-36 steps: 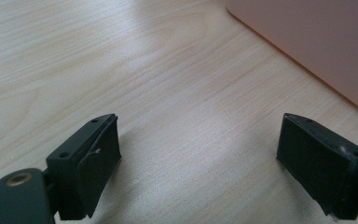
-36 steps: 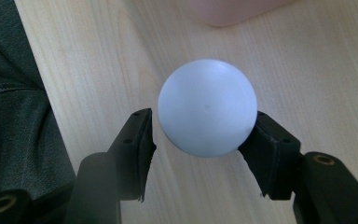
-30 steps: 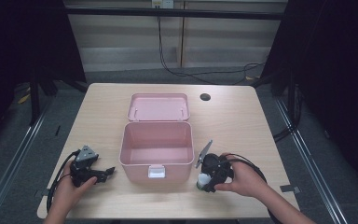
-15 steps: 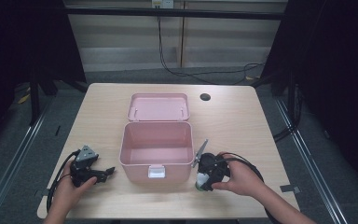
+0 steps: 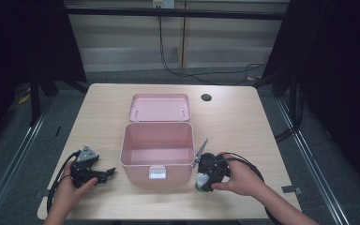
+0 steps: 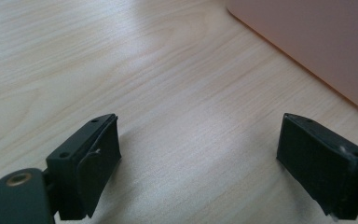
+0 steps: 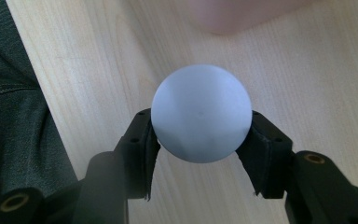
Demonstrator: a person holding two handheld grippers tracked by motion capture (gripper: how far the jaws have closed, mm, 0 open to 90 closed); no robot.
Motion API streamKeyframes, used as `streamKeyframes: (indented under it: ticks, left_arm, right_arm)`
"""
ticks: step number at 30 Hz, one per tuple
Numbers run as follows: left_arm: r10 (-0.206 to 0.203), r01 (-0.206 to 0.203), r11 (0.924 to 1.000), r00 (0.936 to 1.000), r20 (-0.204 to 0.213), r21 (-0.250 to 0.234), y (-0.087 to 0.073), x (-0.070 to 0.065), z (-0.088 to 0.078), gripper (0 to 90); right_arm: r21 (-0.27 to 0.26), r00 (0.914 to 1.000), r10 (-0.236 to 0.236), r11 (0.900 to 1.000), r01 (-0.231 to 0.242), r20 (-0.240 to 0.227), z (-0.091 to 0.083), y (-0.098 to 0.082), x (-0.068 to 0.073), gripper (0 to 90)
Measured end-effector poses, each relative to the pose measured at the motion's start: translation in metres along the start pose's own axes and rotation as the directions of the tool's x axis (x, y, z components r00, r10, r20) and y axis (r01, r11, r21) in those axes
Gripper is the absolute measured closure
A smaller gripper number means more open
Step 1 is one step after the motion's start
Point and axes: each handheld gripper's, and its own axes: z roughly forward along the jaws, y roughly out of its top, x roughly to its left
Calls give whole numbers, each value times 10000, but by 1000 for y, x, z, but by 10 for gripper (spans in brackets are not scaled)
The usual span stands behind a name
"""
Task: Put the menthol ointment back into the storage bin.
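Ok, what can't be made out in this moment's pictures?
- High view: the white ball is mostly hidden by the right tongs and hand.
- Left gripper view: the pink box is cut off by the frame edge.
- High view: the small dark round spot on the table is too small to identify.

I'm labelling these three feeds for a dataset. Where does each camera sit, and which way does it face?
High view: above the person's side, facing forward and down on the table; forearms and both hands show.
Left gripper view: on the left gripper, looking along open jaws at the tabletop.
Right gripper view: on the right gripper, jaws holding a white ball.
Shared: the pink box shows in the high and left gripper views.
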Motion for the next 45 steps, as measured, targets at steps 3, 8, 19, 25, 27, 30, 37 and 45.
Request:
streamKeyframes:
  ticks: [3,8,19,25,27,30,37,45]
  left_arm:
    - [4,-4,10000,10000,1,1,0,0,0,126]
    - [3,-3,10000,10000,1,1,0,0,0,126]
    - [1,-1,10000,10000,1,1,0,0,0,126]
    - [4,-4,10000,10000,0,2,0,0,0,126]
    - [11,-11,10000,10000,4,-13,0,0,0,126]
    - [8,-8,10000,10000,1,5,0,0,0,126]
    - [4,-4,10000,10000,0,1,0,0,0,126]
    - [3,-3,10000,10000,0,0,0,0,0,126]
  right_arm:
    - [-67,10000,-12,10000,11,-76,0,0,0,460]
    - [-180,10000,-70,9998,70,5,-1,2,1,450]
    - [-276,9998,-173,9995,174,62,-1,5,1,482]
    - [-54,9996,-250,9997,251,115,-5,5,3,504]
    - [-85,9994,-306,9995,307,136,-9,5,4,505]
    - [-69,9997,-223,9997,224,54,-17,5,5,504]
    - [65,9996,-270,9996,269,53,-38,6,4,505]
    - [-98,9998,-148,9998,149,91,-67,8,1,505]
